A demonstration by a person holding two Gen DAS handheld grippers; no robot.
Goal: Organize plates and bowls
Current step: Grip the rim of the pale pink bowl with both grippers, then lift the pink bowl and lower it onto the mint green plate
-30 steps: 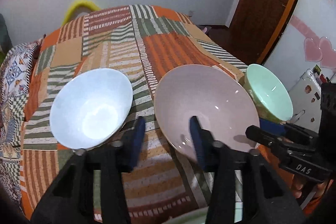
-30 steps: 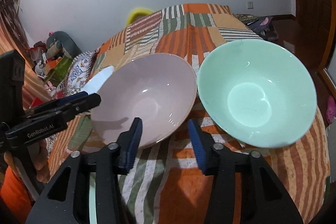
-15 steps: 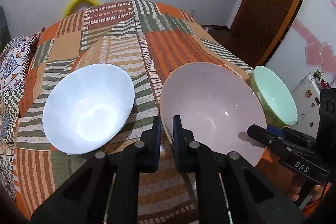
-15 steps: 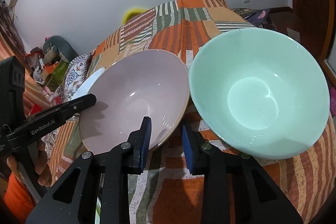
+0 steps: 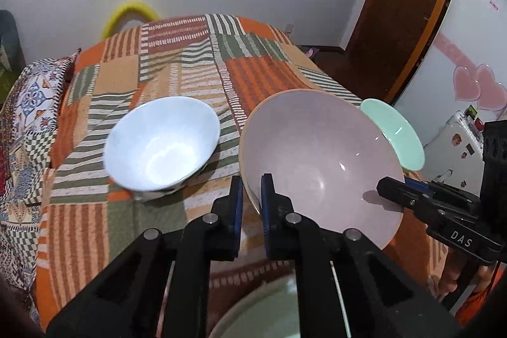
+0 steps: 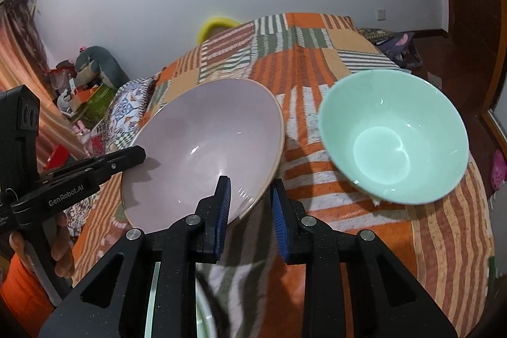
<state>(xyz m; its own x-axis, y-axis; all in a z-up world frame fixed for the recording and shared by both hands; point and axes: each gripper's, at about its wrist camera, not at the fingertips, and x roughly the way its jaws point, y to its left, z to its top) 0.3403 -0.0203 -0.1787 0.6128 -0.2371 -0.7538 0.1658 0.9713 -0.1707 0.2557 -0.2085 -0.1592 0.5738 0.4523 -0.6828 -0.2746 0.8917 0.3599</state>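
A pink bowl [image 5: 320,160] is lifted off the patchwork tablecloth and tilted. My left gripper [image 5: 252,208] is shut on its near-left rim. My right gripper [image 6: 250,205] is shut on its near-right rim, the rim between the blue pads; the bowl also shows in the right wrist view [image 6: 206,148]. A pale blue bowl [image 5: 161,144] sits on the cloth to the left. A mint green bowl [image 6: 393,138] sits on the cloth to the right; its edge shows behind the pink bowl in the left wrist view [image 5: 396,135].
A pale green plate [image 5: 269,312] lies below the grippers at the near table edge. The table [image 5: 177,62] drops off on all sides. A yellow chair back [image 5: 130,15] stands behind it. A door and a white fridge stand to the right.
Both grippers closed on the pink bowl's rim, left first. The bowl has risen and tilted, and both grippers have lifted away from the table.
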